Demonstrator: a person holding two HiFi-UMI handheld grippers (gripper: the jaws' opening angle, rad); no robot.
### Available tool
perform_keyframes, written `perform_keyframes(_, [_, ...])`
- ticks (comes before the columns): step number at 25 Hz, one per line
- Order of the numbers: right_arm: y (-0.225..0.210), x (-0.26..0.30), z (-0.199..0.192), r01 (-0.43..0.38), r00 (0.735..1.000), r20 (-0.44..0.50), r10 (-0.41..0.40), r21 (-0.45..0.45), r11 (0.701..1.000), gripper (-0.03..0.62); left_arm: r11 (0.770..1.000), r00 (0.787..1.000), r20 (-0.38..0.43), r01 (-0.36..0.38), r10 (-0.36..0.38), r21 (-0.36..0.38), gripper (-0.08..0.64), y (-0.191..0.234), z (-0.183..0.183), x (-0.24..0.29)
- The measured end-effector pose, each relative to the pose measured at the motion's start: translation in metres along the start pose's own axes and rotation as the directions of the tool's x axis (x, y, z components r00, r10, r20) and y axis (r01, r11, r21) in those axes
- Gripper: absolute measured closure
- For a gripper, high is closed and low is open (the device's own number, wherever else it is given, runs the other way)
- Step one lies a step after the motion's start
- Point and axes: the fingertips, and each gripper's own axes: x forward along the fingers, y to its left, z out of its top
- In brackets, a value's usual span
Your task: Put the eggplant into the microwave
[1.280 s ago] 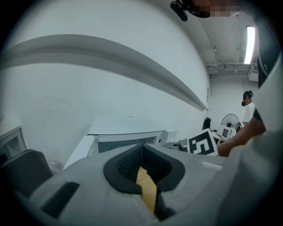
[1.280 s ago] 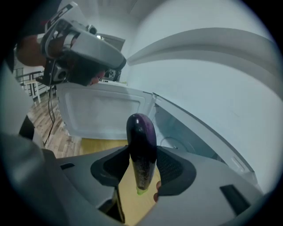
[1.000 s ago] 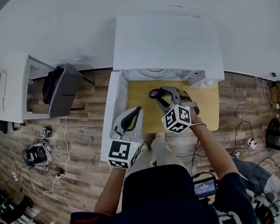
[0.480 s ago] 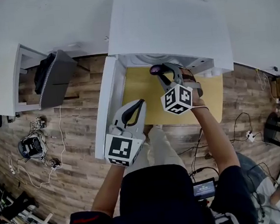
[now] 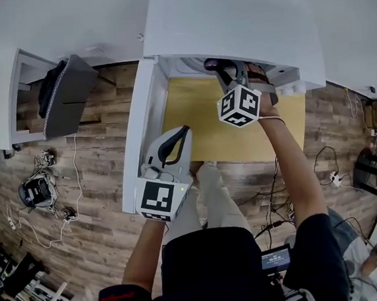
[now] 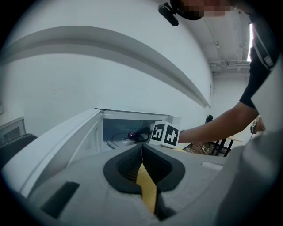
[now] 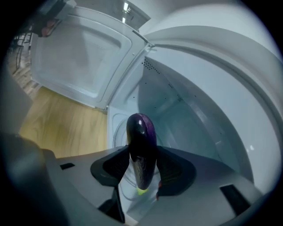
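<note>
Head view first. The microwave (image 5: 230, 25) sits on a yellow worktop (image 5: 200, 132) with its door (image 5: 139, 131) swung open to the left. The right gripper (image 5: 221, 70) is reaching into the mouth of the cavity. The eggplant (image 5: 210, 64) is pinched in its fingers, just tucked under the top edge of the box. The left gripper (image 5: 182, 137) hangs over the near part of the worktop beside the door, apparently not touching anything.

Left gripper view: its fingers are pressed together with nothing between them, so that one's idle. Past them the eggplant shows as a dark purple blob at the cavity opening.

Right gripper view gives the best look. The fingers are clamped on the eggplant around mid-body, one pad on each side. The rounded purple end pokes forward into the cavity and there's a pale green bit at the near end. It looks to be hanging above the turntable (image 7: 114, 132) rather than resting on it, so I'd say it isn't set down yet.

Handling-wise, my guess is it's light and fairly firm, with glossy skin that's probably slippery. Can't tell if it's real or a toy. Mid-body seems like the right place to hold it, since the tapered ends would likely squirt out of the pads. Being round, it could roll on the glass, so I'd lay it down low on its side instead of dropping it.
</note>
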Motion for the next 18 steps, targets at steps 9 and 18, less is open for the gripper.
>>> perform_keyframes(9, [-0.009,0.029,-0.005,0.053,0.998,-0.029,-0.055,-0.068,0.996,0.402,1.0,1.0,0.0,-0.003,0.003,-0.006,0.543,-0.003,-0.014,0.002])
perform_keyframes(18, [-0.014,0.048,-0.009,0.07,0.996,-0.054,-0.074,-0.074,0.995,0.413,1.0,1.0,-0.022,-0.014,0.013,-0.027,0.543,-0.009,-0.026,0.0])
